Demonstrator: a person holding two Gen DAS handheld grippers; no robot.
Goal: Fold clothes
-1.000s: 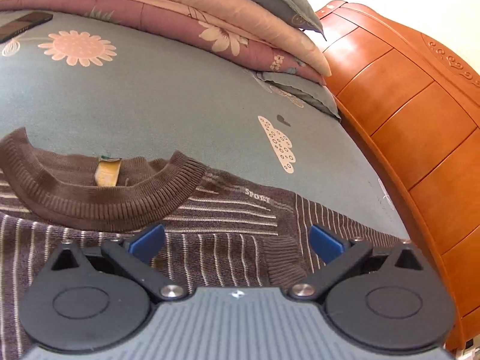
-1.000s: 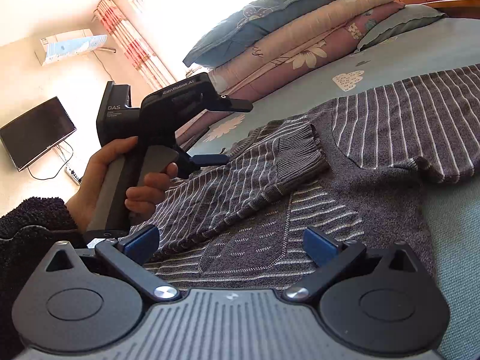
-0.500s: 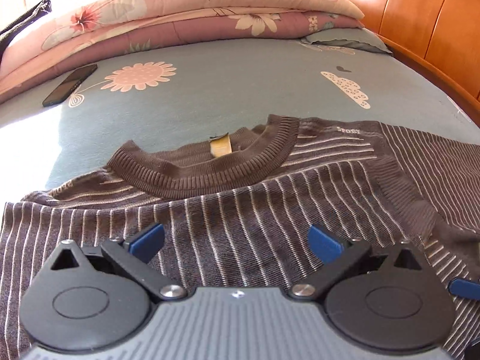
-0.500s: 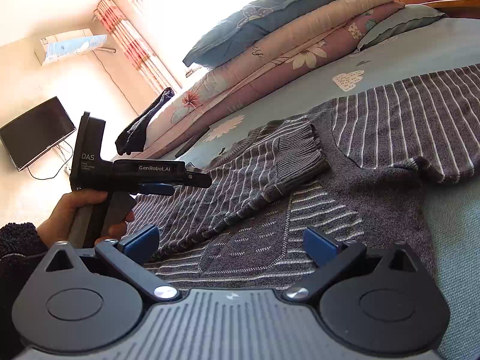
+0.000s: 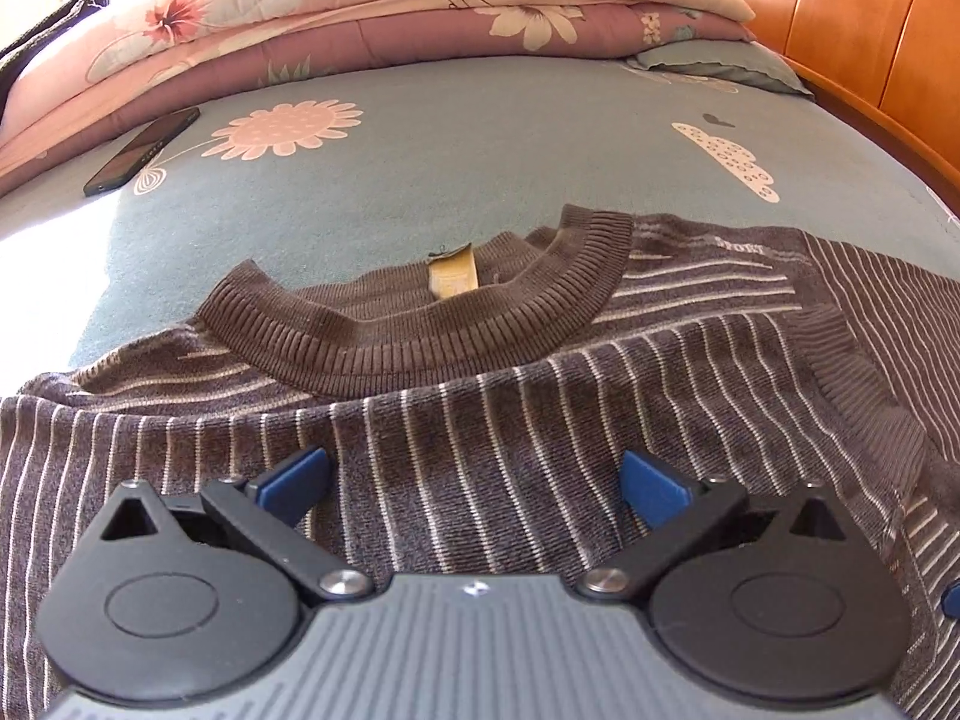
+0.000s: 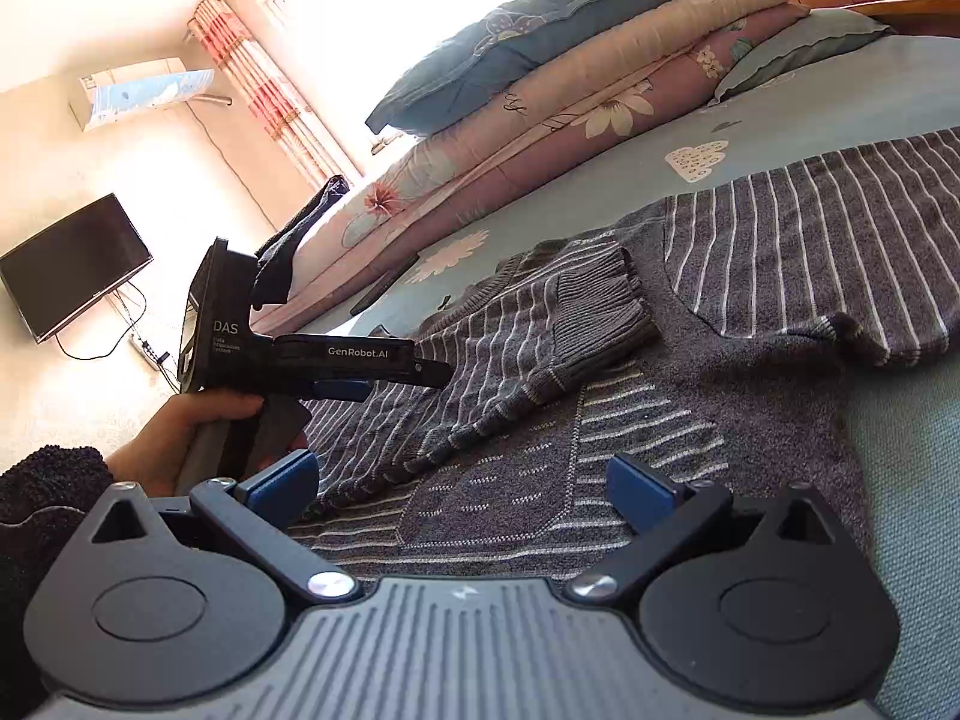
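The bed (image 5: 480,138) carries the sweater (image 5: 540,432), spread flat, collar (image 5: 420,342) toward the pillows at twelve o'clock. One sleeve (image 6: 510,348) lies folded across the chest; the other side seems unfolded. Judgement: sleeve-folding is under way; the next move calls for a pinch on the loose sleeve or shoulder. The left gripper (image 5: 474,480) hovers over the striped chest, fingers wide apart, empty. The right gripper (image 6: 462,483) likewise gapes, holding nothing, above the hem end.
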